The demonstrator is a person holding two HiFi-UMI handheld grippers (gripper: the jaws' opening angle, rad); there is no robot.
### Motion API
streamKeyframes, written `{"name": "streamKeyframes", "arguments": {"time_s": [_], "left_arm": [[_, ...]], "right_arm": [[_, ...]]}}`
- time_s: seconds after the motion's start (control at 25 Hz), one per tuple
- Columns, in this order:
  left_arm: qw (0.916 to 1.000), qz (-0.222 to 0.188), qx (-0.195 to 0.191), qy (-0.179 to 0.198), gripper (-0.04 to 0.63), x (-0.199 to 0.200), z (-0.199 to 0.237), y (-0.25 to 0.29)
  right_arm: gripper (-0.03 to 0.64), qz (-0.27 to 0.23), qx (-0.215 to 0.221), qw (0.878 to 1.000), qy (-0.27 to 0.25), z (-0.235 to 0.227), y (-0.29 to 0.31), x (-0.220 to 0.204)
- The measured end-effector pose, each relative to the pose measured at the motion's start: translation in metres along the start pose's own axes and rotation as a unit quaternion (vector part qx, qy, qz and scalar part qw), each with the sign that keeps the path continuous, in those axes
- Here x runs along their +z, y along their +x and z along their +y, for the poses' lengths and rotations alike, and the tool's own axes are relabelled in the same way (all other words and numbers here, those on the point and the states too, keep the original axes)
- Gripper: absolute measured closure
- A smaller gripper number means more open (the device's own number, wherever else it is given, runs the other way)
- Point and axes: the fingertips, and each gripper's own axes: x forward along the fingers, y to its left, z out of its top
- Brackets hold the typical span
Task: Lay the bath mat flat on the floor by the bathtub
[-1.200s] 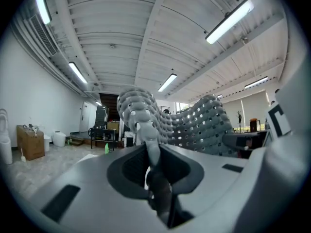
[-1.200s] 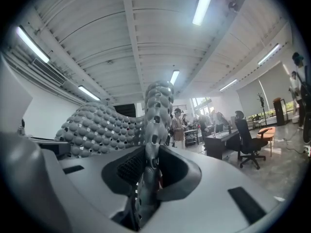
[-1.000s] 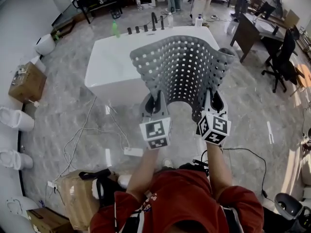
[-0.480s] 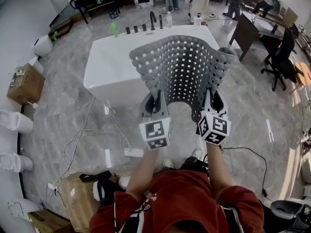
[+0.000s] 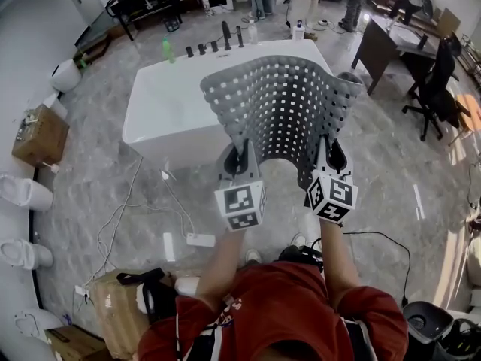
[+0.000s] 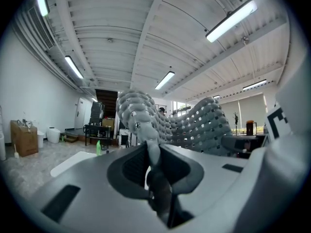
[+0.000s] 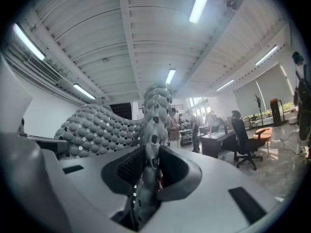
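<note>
A grey perforated bath mat (image 5: 279,107) hangs in the air in front of me, bowed like a trough, over the near side of the white bathtub (image 5: 161,104). My left gripper (image 5: 239,155) is shut on the mat's near left edge. My right gripper (image 5: 331,153) is shut on its near right edge. In the left gripper view the mat (image 6: 146,120) rises from between the jaws (image 6: 154,178). The right gripper view shows the mat's edge (image 7: 154,113) pinched between the jaws (image 7: 148,174) in the same way.
Grey marble floor (image 5: 391,171) surrounds the tub. Cables (image 5: 128,209) and a white power strip (image 5: 200,240) lie at the left of my feet. A cardboard box (image 5: 120,310) stands at lower left, toilets (image 5: 22,190) along the left wall, a desk (image 5: 391,40) and office chair (image 5: 436,81) at right. A green bottle (image 5: 167,49) stands on the tub's far rim.
The view has shifted slightly: the tub and floor have slid a little to the left and up. Both grippers hold the mat as before.
</note>
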Motion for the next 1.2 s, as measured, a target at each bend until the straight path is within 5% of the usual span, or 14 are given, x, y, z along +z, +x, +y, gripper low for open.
{"name": "streamKeyframes", "arguments": {"time_s": [0.24, 0.4, 0.64, 1.2], "left_arm": [[0.9999, 0.008, -0.007, 0.002, 0.531, -0.004, -0.044, 0.031], [0.9998, 0.007, -0.017, 0.004, 0.531, -0.006, -0.035, 0.026], [0.9997, 0.015, -0.017, 0.013, 0.531, -0.004, -0.111, 0.085], [0.9995, 0.022, -0.006, 0.023, 0.531, -0.007, -0.191, 0.133]], "right_arm": [[0.526, 0.006, -0.006, 1.0, 0.003, -0.049, 0.015, -0.002], [0.526, 0.004, -0.016, 1.0, 0.005, -0.039, 0.009, -0.006], [0.526, 0.009, -0.018, 1.0, 0.018, -0.13, 0.048, 0.0], [0.525, 0.014, -0.004, 0.999, 0.029, -0.222, 0.08, 0.0]]}}
